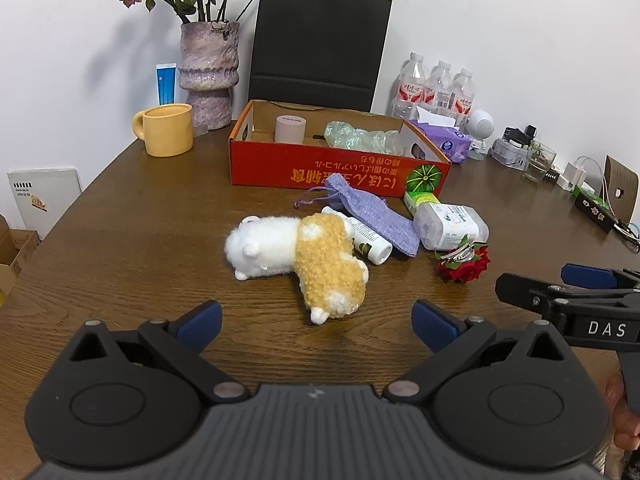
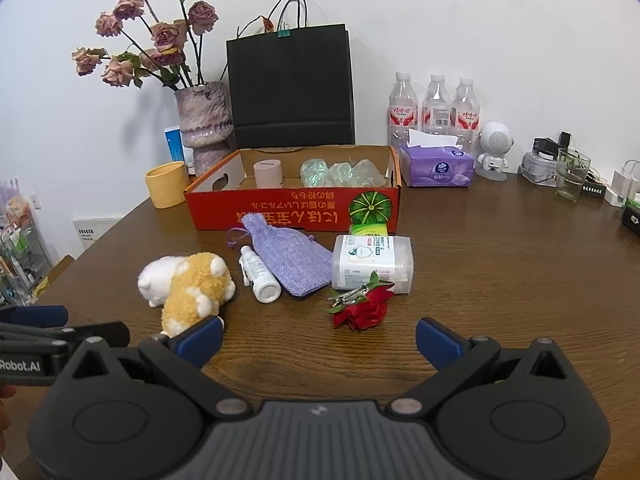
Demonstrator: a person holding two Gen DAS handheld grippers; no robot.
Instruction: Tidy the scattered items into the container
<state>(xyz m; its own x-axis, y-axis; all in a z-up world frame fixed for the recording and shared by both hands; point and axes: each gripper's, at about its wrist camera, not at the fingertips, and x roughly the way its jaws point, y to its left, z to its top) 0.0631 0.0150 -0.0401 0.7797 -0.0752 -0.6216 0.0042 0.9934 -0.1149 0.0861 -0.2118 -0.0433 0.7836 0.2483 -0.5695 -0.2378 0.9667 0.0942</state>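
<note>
A red cardboard box stands open on the wooden table and holds a pinkish cylinder and clear plastic wrap. In front of it lie a white-and-tan plush toy, a small white bottle, a purple knit pouch, a clear plastic pack and a red rose hair clip. My left gripper is open, just short of the plush. My right gripper is open, just short of the rose clip.
A yellow mug, a vase of dried roses, a black paper bag, three water bottles, a purple tissue pack, a white toy robot and chargers line the back and right of the table.
</note>
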